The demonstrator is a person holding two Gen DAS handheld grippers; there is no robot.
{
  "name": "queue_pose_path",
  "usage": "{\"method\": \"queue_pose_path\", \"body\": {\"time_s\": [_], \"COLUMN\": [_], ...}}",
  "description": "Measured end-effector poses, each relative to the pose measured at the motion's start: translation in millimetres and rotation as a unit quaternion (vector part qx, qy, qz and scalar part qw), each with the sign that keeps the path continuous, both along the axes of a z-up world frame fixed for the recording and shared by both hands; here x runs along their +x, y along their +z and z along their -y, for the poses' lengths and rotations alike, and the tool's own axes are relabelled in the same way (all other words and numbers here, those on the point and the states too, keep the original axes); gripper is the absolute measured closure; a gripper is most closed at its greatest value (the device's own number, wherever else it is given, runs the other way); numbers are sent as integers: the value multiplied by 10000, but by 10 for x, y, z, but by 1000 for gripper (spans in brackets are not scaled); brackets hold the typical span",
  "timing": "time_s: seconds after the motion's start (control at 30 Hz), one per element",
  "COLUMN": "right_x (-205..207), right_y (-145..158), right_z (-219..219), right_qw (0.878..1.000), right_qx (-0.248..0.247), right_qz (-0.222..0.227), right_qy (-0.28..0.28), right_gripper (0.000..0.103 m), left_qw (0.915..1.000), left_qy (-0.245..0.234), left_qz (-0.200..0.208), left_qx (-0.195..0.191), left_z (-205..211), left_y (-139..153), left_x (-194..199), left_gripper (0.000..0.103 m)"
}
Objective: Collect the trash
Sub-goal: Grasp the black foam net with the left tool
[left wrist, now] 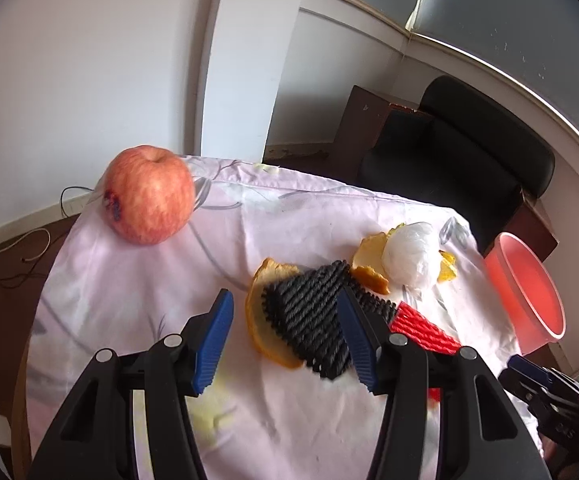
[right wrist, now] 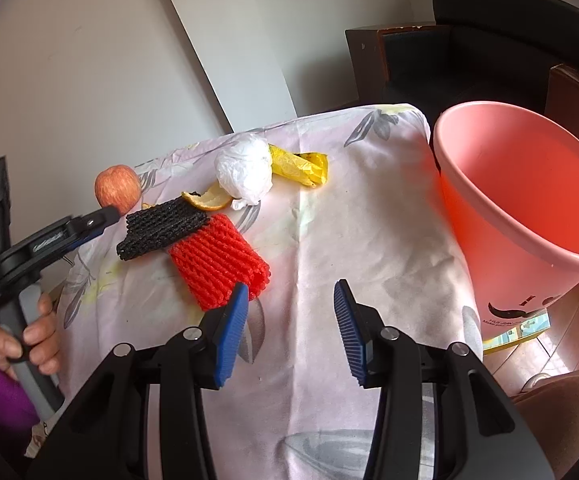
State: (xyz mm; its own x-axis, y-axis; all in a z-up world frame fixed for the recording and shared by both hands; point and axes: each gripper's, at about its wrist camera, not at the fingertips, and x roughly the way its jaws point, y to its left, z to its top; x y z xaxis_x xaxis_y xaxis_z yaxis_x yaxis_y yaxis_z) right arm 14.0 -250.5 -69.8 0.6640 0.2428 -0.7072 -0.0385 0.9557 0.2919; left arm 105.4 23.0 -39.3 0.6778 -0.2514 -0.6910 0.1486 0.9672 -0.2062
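Observation:
Trash lies on a pale flowered tablecloth (right wrist: 369, 240). It is a black foam net (left wrist: 309, 320) (right wrist: 161, 228), a red foam net (left wrist: 425, 328) (right wrist: 217, 264), orange peel (left wrist: 257, 316) (right wrist: 209, 200), a crumpled white plastic bag (left wrist: 411, 256) (right wrist: 245, 172) and a yellow wrapper (right wrist: 301, 166). A pink bucket (right wrist: 529, 200) (left wrist: 525, 292) stands past the table's right edge. My left gripper (left wrist: 285, 340) (right wrist: 105, 218) is open, hovering at the black net and peel without pressing them. My right gripper (right wrist: 289, 320) (left wrist: 529, 372) is open over bare cloth, its left pad beside the red net.
A red apple (left wrist: 147, 194) (right wrist: 117, 186) sits at the table's far left corner. A black chair (left wrist: 469, 152) and a dark wooden cabinet (left wrist: 361, 128) stand behind the table. A hand (right wrist: 41, 336) in a purple sleeve holds the left gripper's handle.

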Motion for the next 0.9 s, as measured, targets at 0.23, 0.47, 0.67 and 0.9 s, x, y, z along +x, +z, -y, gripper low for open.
{"method": "queue_pose_path", "body": {"time_s": [0.23, 0.47, 0.67, 0.9], "right_x": [29, 157, 332, 524], "right_y": [-24, 83, 194, 127], "right_z": [-35, -158, -288, -481], "right_qw": [10000, 9997, 9988, 9980], "right_qx": [-50, -21, 68, 119], "right_qz": [-56, 122, 242, 47], "right_qy": [2, 228, 408, 612], "right_gripper": [58, 58, 58, 58], "left_qw": [9998, 9996, 9994, 9983], "left_qy": [-152, -218, -224, -21], "left_qz": [-32, -196, 54, 287], "left_qx": [135, -6, -241, -505], "left_z": [141, 109, -26, -342], "left_y": [-153, -234, -62, 112], "left_x": [159, 139, -29, -199], "left_gripper": [58, 93, 94, 94]}}
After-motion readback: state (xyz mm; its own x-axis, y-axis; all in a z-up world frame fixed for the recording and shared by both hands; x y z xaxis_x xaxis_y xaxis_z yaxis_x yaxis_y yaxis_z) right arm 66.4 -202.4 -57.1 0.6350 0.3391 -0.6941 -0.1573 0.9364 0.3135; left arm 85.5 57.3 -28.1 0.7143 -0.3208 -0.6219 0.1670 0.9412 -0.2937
